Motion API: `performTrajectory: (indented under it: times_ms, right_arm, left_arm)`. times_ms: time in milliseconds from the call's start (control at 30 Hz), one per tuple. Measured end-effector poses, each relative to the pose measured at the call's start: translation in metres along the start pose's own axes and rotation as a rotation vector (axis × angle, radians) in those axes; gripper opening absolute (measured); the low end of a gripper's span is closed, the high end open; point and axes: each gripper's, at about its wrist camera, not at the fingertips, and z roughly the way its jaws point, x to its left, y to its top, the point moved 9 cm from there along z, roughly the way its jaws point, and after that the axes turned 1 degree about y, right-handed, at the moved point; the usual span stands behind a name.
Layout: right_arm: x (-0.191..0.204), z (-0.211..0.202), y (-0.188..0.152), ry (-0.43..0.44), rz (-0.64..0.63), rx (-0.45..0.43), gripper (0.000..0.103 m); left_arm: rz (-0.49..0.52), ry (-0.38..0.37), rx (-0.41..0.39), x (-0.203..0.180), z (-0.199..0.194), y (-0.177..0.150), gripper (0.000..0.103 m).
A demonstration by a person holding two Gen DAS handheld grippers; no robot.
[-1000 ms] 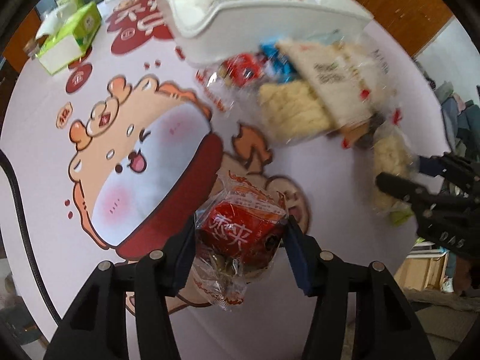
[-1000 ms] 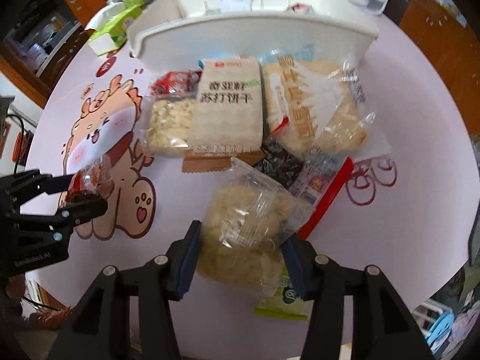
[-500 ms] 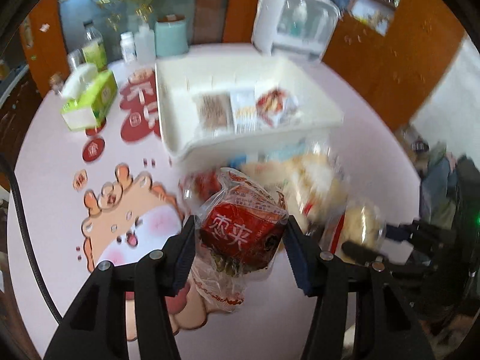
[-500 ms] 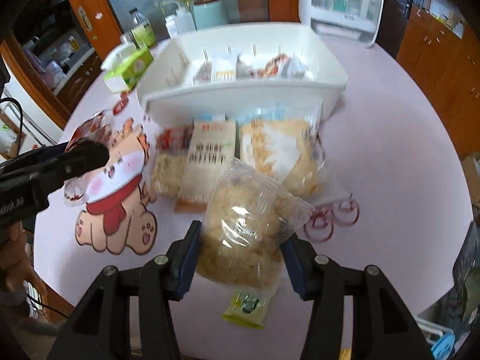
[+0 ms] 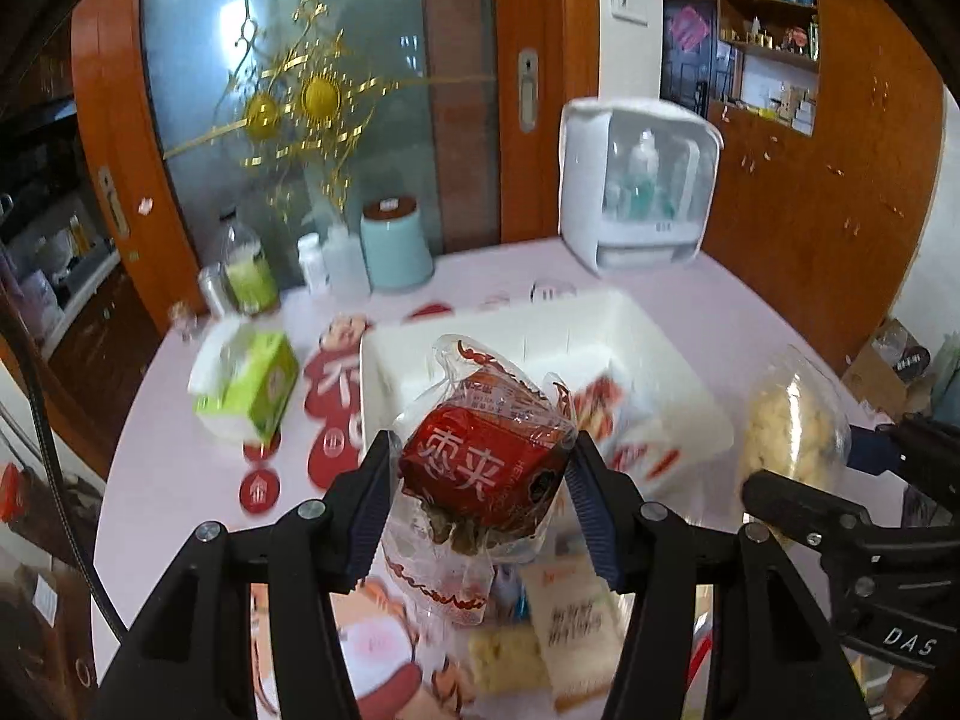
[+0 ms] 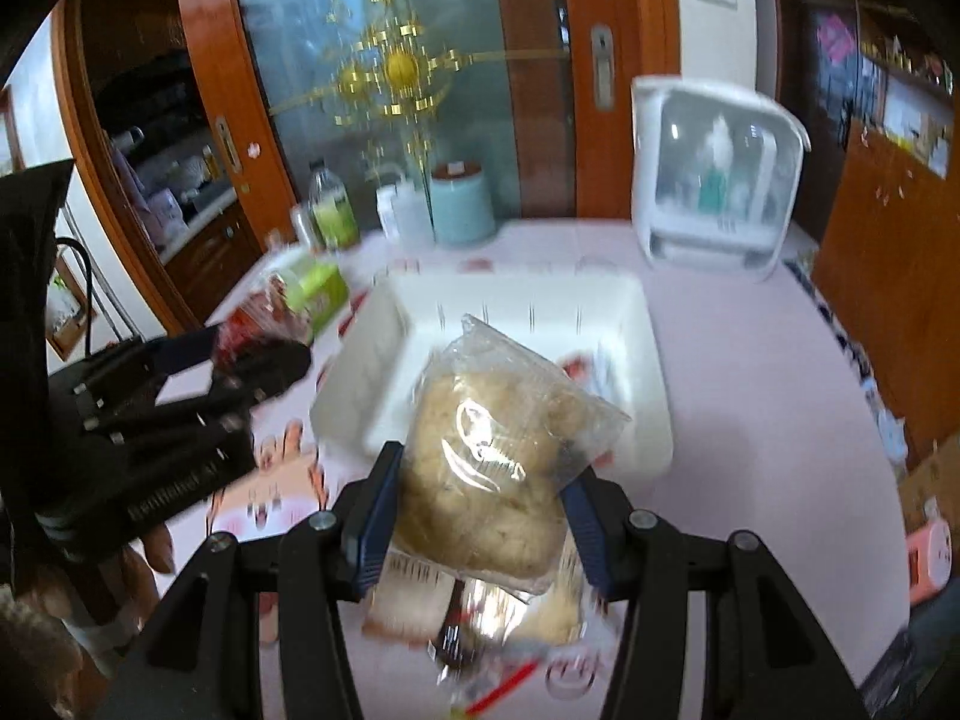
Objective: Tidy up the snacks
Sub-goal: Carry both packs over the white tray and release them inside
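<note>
- With both claws lifted above the table, my left gripper [image 5: 480,480] clamps the red snack pack [image 5: 483,468].
- My right gripper [image 6: 480,504] pinches the clear pastry bag [image 6: 498,468]; both snacks hang before the white bin [image 6: 636,324], probably for dropping in.

A red snack packet [image 5: 480,471] in clear crinkled wrap hangs above the table, clamped at both sides. A clear bag of pale yellow puffed snacks [image 6: 489,480] is held up likewise. Behind both sits a white bin [image 6: 645,354] holding a few packets; more snacks [image 5: 576,630] lie below.
</note>
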Motion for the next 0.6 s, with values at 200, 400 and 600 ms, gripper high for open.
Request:
performTrajectory:
  times_ms: [200,400,600]
  right_arm:
    - [-0.013,0.017,0.052,-0.032,-0.018,-0.061,0.052]
    - [-0.030,0.058,0.070,-0.068,-0.006,-0.029,0.052]
    - [-0.037,0.098,0.064,-0.068,-0.002,0.037,0.053]
  left_arm:
    - [0.032,0.059,-0.001,-0.007,0.021,0.045,0.055]
    - [-0.048,0.074,0.064,0.005,0.061,0.057,0.055]
    - [-0.085,0.059,0.120,0.014,0.092,0.048,0.061]
